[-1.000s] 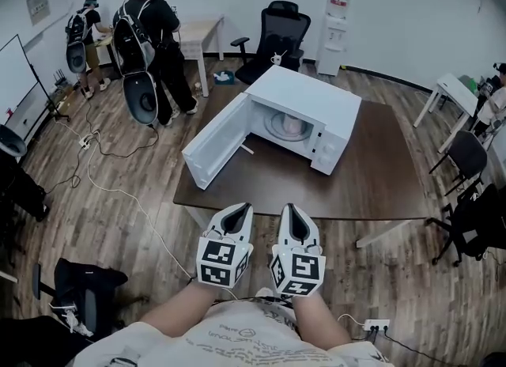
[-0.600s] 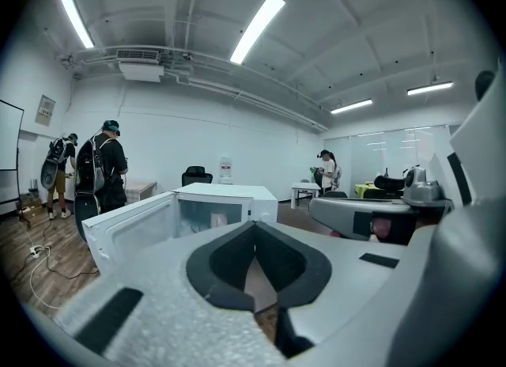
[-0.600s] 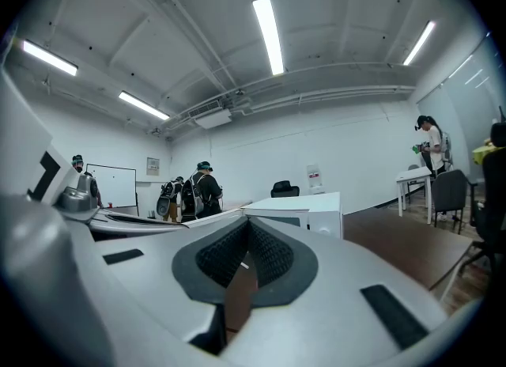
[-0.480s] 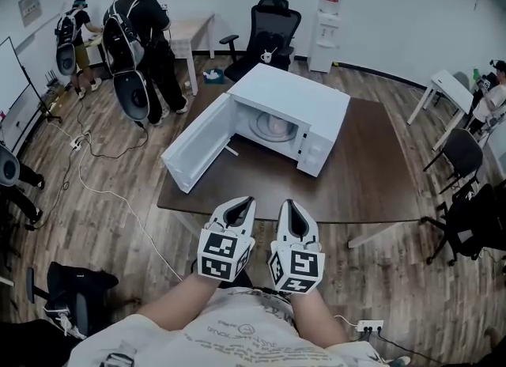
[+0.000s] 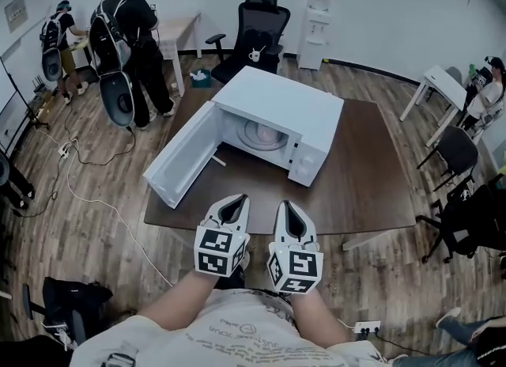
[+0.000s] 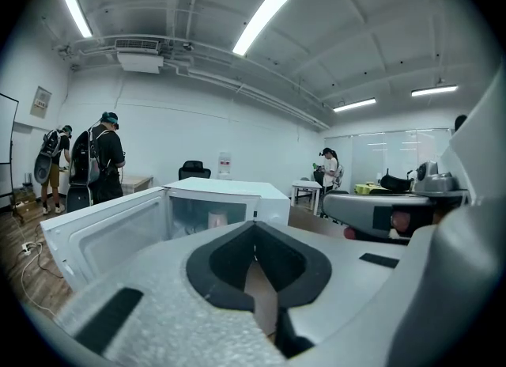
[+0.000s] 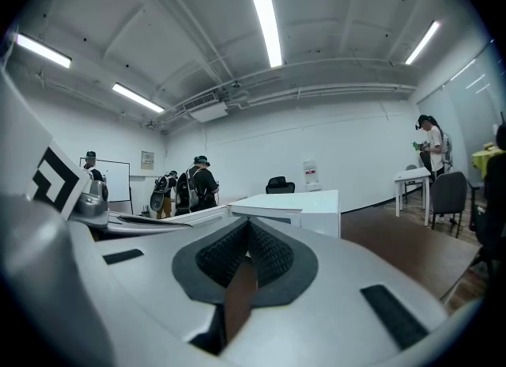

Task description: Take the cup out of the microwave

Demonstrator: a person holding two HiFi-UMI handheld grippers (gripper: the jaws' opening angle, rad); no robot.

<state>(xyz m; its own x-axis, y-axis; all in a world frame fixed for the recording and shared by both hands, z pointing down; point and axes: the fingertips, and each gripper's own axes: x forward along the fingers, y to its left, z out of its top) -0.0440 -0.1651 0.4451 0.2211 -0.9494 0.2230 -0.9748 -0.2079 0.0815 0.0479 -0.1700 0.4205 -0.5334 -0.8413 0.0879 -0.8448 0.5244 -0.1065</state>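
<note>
Head view looks down past a pale printed shirt (image 5: pixel 237 338) and two bare forearms to the left tongs (image 5: pixel 236 199) and right tongs (image 5: pixel 286 205), held side by side and close together, each carrying its marker cube, with their tips over the near edge of the dark brown tabletop (image 5: pixel 371 183). Left gripper view shows the left tongs (image 6: pixel 254 231) clenched, the dark pads meeting at the tip with nothing gripped between them; right gripper view shows the right tongs (image 7: pixel 247 227) clenched and empty in the same way. Farther along the tabletop stands the white microwave (image 5: pixel 281 104), well apart from both tongs, its door (image 5: pixel 180 157) swung wide open toward the person's left. The cup (image 6: pixel 216 220) sits inside the microwave's cavity, seen as a pale shape in the left gripper view; in the head view it is hard to pick out against the round turntable. A white cable (image 5: pixel 87 191) trails across the wood floor at the left. Beyond the tabletop, a black office chair (image 5: pixel 257 25) and a white water dispenser (image 5: pixel 316 21) stand by the far wall. At the far left, a person in black with a backpack (image 5: pixel 126 33) stands beside a light desk, a second person (image 5: pixel 59 29) behind them, and another person (image 5: pixel 484 96) is at the right edge next to a small white table (image 5: pixel 431 88).
</note>
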